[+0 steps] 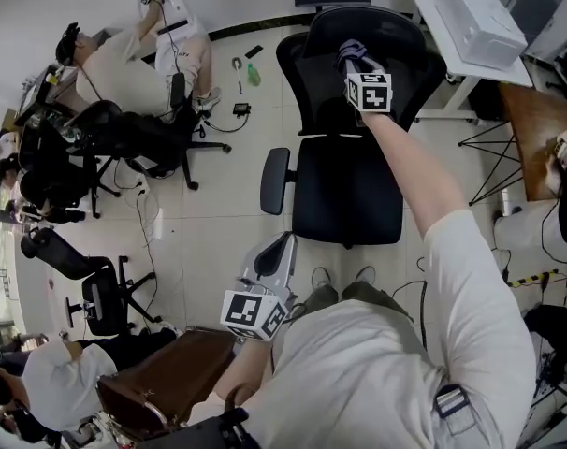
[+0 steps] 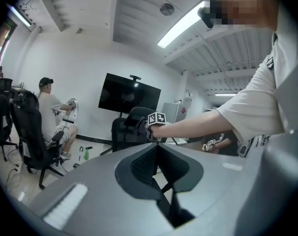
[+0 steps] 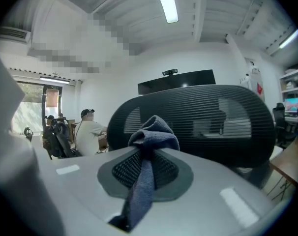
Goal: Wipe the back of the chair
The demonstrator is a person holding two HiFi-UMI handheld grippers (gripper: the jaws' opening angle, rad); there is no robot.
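Note:
A black mesh office chair stands in front of me, its backrest (image 1: 396, 40) at the top of the head view and its seat (image 1: 349, 190) below. My right gripper (image 1: 354, 56) is shut on a blue-grey cloth (image 3: 151, 141), which it holds against the front of the backrest (image 3: 223, 127) near the top edge. Low on my left side, away from the chair, my left gripper (image 1: 283, 241) has its jaws together with nothing in them. The left gripper view shows the chair (image 2: 124, 129) and the right gripper (image 2: 141, 127) at a distance.
A person sits on another black chair (image 1: 124, 134) at the far left, beside more chairs (image 1: 87, 279). A white desk (image 1: 471, 17) and a wooden table (image 1: 536, 129) stand at right. A brown bag (image 1: 171, 377) lies near my left, and a green bottle (image 1: 254, 75) is on the floor.

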